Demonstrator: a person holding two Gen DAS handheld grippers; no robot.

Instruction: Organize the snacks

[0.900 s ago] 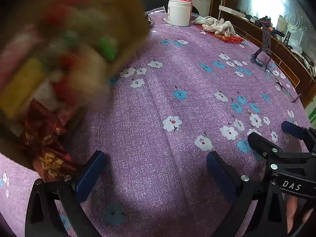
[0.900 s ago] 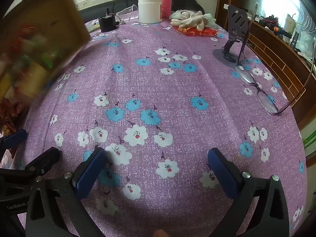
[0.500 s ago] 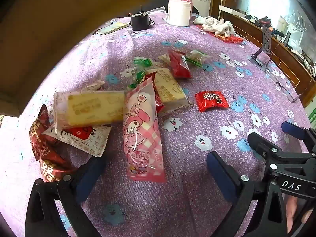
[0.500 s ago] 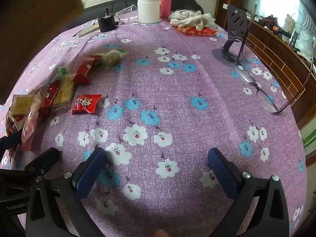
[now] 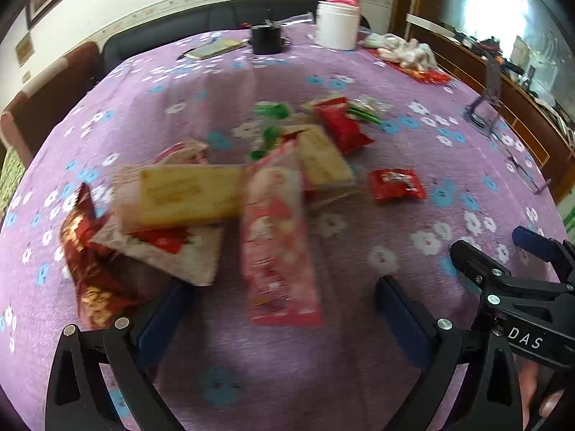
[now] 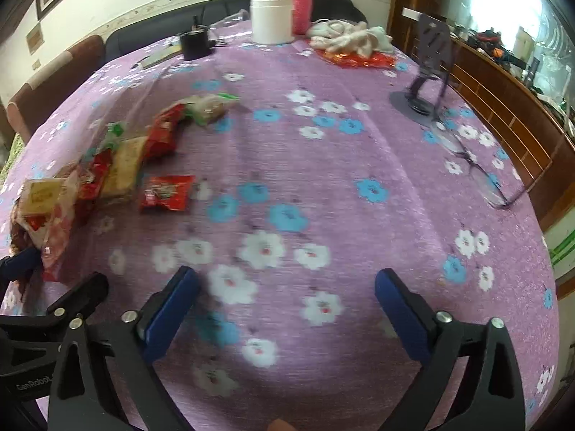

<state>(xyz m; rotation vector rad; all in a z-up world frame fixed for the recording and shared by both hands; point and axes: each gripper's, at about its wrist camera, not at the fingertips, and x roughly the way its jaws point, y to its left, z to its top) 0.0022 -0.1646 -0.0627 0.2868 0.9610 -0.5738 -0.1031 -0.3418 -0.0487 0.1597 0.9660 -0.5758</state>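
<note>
Purple floral cloth covers my desk (image 5: 359, 377); the snacks (image 5: 273, 186) lie heaped toward its left edge (blurred). My left tongs (image 5: 280, 309) and right tongs (image 6: 285, 300) hover spread wide, pinching nothing.

**Daylight from the right, smear across the middle**

Light poured in from the bright window (image 5: 503, 3) at upper right, blown out to near white in both views. The purple tablecloth (image 6: 359, 165) was evenly lit, with a pale sheen along its folds. The snack packets (image 5: 276, 194) were smeared with motion blur in the left wrist view, their print unreadable; the cloth's flowers near the right gripper (image 6: 285, 301) were smudged too. The left gripper (image 5: 280, 309) showed sharper than the table, and a soft dark shadow lay between its fingers. Fisheye bending curved the table into a dome and bowed the wall; the corners fell off to black.
</note>
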